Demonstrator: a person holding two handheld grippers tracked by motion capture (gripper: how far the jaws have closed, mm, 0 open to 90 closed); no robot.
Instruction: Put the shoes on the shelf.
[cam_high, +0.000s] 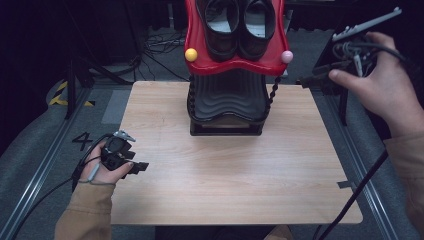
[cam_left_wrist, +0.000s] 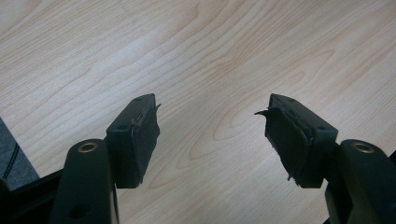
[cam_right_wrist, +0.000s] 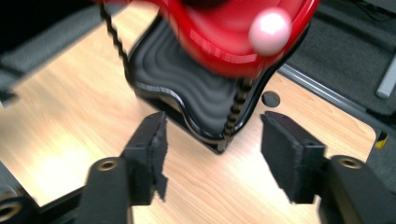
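A two-tier shoe rack stands at the far middle of the wooden table (cam_high: 225, 170). Its red upper shelf (cam_high: 235, 66) carries a pair of black shoes (cam_high: 239, 25), with a yellow ball (cam_high: 190, 54) and a pink ball (cam_high: 286, 56) at its front corners. Beneath is a black ribbed lower shelf (cam_high: 227, 95) with nothing on it. My left gripper (cam_high: 142, 166) rests at the table's left edge, open over bare wood (cam_left_wrist: 212, 105). My right gripper (cam_high: 305, 80) is held in the air off the far right corner, open and aimed at the rack's lower shelf (cam_right_wrist: 182, 88) below the pink ball (cam_right_wrist: 270, 31).
Grey carpeted floor and metal rails run along both sides of the table. Cables lie on the floor behind the rack. The right gripper's cable (cam_high: 360, 190) crosses the table's near right corner. A painted "4" (cam_high: 82, 140) marks the floor at left.
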